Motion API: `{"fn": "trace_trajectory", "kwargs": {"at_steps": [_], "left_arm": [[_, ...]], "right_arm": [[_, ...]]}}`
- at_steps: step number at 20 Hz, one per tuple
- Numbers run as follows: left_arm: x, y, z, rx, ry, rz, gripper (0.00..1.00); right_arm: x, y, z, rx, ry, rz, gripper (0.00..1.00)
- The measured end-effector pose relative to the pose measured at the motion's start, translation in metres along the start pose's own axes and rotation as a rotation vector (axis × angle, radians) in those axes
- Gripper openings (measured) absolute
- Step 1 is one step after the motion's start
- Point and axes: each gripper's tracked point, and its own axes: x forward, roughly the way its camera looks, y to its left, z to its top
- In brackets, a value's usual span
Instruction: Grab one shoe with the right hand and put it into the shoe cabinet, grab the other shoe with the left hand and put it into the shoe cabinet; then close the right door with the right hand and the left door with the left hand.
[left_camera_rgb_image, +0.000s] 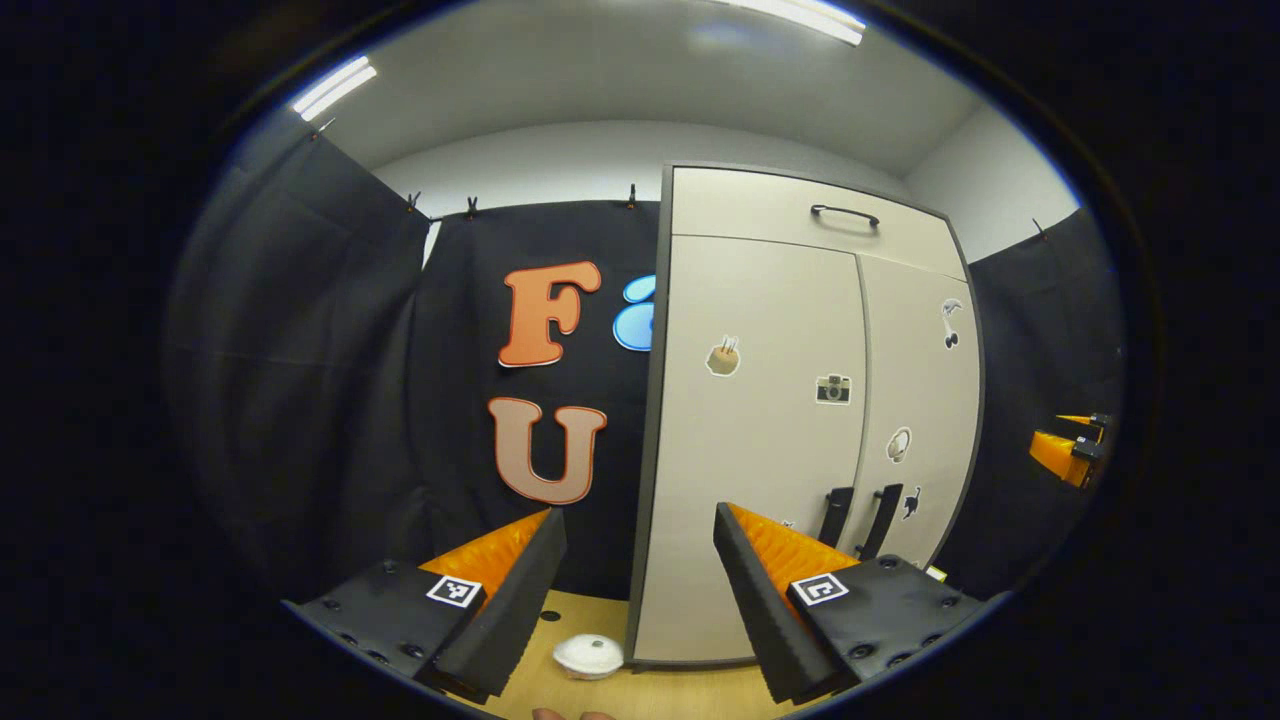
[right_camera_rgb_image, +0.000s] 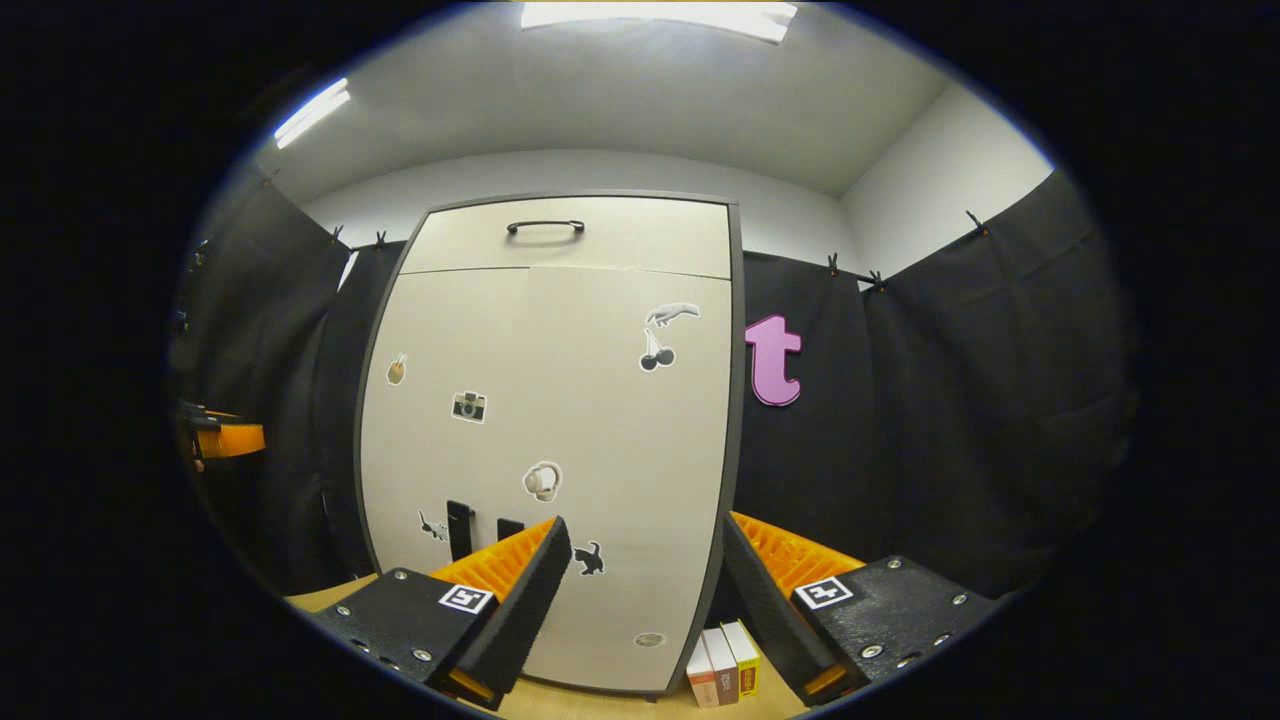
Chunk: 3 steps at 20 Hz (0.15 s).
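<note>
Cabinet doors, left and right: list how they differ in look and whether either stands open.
The left door carries a camera sticker and a brown sticker near its top; the right door carries a cherries sticker and a headphones sticker. In the left gripper view the left door looks wider, the right narrower, likely from the angle. Both are pale, both shut, with dark vertical handles side by side at the seam.

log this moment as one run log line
stage: doors closed | shoe cabinet: both doors shut | left claw: open, empty | right claw: open, empty | shoes: none seen outside
</note>
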Motion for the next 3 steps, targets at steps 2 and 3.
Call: {"fn": "trace_trajectory", "kwargs": {"at_steps": [2, 3], "left_arm": [[-0.012, 0.013, 0.012, 0.001, -0.021, 0.025, 0.94], [-0.017, 0.019, 0.018, 0.005, -0.028, 0.034, 0.94]], "right_arm": [[-0.001, 0.003, 0.001, 0.004, 0.000, 0.003, 0.94], [-0.002, 0.005, 0.003, 0.004, 0.000, 0.002, 0.94]]}}
